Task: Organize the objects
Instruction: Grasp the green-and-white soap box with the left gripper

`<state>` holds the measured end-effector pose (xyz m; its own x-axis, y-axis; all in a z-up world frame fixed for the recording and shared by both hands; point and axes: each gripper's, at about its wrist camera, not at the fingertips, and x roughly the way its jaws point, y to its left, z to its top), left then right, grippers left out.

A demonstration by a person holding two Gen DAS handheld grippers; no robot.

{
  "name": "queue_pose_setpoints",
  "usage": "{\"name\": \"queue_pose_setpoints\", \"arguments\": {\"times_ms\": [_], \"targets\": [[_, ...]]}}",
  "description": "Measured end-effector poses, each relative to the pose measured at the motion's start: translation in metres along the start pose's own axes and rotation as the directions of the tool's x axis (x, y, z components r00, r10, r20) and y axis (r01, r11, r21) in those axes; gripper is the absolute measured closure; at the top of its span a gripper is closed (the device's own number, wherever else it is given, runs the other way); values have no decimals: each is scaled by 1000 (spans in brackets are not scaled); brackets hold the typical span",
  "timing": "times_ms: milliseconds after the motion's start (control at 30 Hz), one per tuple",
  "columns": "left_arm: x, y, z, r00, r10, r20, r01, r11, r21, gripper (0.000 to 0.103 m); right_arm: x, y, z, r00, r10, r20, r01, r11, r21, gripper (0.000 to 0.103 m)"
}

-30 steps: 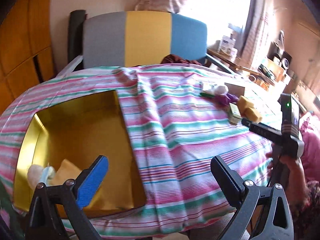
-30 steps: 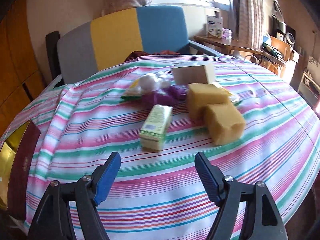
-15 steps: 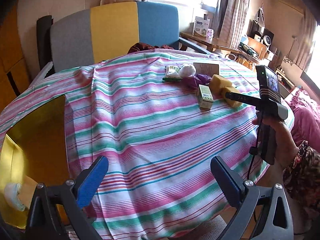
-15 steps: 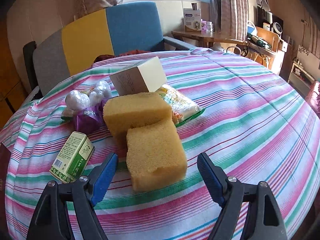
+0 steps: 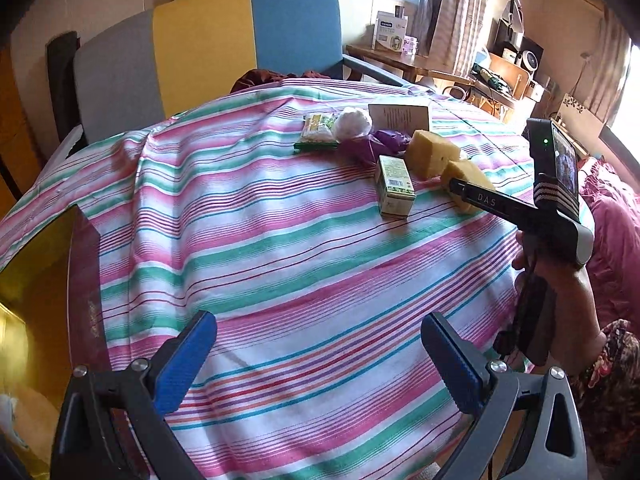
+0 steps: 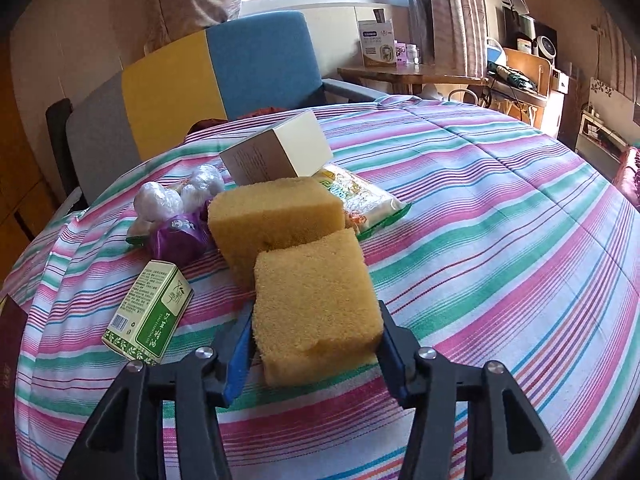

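While most items still lie clustered on the striped counter (image 6: 500, 208), the right tongs (image 6: 316, 344), jaws just closing, clamp the near sponge (image 6: 316, 300) for the gold box (image 5: 28, 280), and the left tongs (image 5: 316, 356) gape empty.

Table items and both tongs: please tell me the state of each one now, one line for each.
Right tongs: just closed onto the near sponge, pads pressing both sides.
Near sponge: gripped, resting on the cloth.
Far sponge: lying free, touching the near one.
Green box: lying on its side.
White box: tilted, closed.
Left tongs: open, empty, above the cloth.
Gold box: open.
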<state>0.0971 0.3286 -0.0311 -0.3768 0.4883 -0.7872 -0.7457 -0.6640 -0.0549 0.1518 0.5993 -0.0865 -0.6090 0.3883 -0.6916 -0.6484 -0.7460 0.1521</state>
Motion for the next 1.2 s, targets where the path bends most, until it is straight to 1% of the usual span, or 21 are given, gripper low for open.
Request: {"name": "queue_pose_setpoints", "arguments": {"times_ms": [100, 167, 333, 367, 467, 500, 567, 600, 667, 733, 767, 833, 900, 933, 967, 1033, 1067, 1100, 1200], "targets": [[11, -11, 12, 1000, 4, 10, -4, 1000, 27, 0, -8, 3, -4, 999, -30, 32, 30, 1000, -4, 48], [19, -17, 23, 1000, -7, 21, 7, 1000, 28, 0, -13, 4, -6, 996, -64, 61, 65, 998, -4, 48], [43, -29, 52, 998, -10, 58, 9, 1000, 27, 0, -26, 2, -9, 979, -154, 131, 153, 988, 22, 48], [51, -32, 58, 998, -12, 54, 11, 1000, 27, 0, -29, 1, -10, 975, -166, 144, 164, 986, 29, 48], [76, -40, 75, 998, -43, 37, 42, 999, 34, 1, -32, 0, -11, 968, -185, 167, 181, 983, 41, 48], [83, -44, 79, 999, -45, 30, 43, 998, 40, 3, -33, 0, -11, 967, -189, 173, 184, 982, 41, 48], [97, -51, 88, 998, -63, 25, 61, 996, 58, 4, -34, 0, -12, 964, -193, 184, 189, 981, 40, 48], [102, -54, 91, 998, -62, 22, 60, 996, 66, 4, -35, 0, -13, 962, -195, 189, 191, 981, 39, 48], [113, -59, 97, 998, -62, 18, 60, 995, 78, 8, -35, 1, -13, 961, -201, 191, 196, 980, 41, 48], [123, -63, 101, 998, -61, 15, 59, 994, 91, 9, -33, -1, -13, 962, -199, 186, 194, 980, 45, 48], [127, -64, 101, 998, -60, 14, 58, 994, 95, 11, -32, -2, -13, 963, -200, 182, 195, 980, 48, 48], [135, -67, 101, 998, -55, 10, 54, 993, 107, 17, -32, -3, -13, 964, -194, 181, 188, 981, 50, 48], [143, -68, 100, 999, -45, -2, 45, 992, 116, 27, -32, -2, -14, 964, -194, 182, 187, 981, 51, 48], [146, -68, 99, 999, -46, -5, 46, 992, 115, 29, -32, -2, -14, 964, -194, 183, 188, 981, 51, 48], [149, -68, 98, 999, -42, -10, 42, 993, 112, 36, -32, -2, -14, 963, -196, 182, 190, 980, 50, 48], [149, -66, 98, 999, -40, 0, 40, 994, 107, 44, -31, -1, -14, 964, -196, 182, 191, 981, 44, 48], [147, -65, 98, 998, -59, 5, 58, 993, 104, 61, -31, -1, -14, 963, -197, 183, 193, 980, 43, 48], [146, -66, 97, 997, -73, 8, 71, 992, 102, 72, -32, 0, -14, 962, -201, 184, 197, 980, 41, 48], [143, -63, 94, 996, -83, 22, 81, 992, 96, 72, -31, 5, -14, 960, -206, 188, 205, 978, 24, 48]]}}
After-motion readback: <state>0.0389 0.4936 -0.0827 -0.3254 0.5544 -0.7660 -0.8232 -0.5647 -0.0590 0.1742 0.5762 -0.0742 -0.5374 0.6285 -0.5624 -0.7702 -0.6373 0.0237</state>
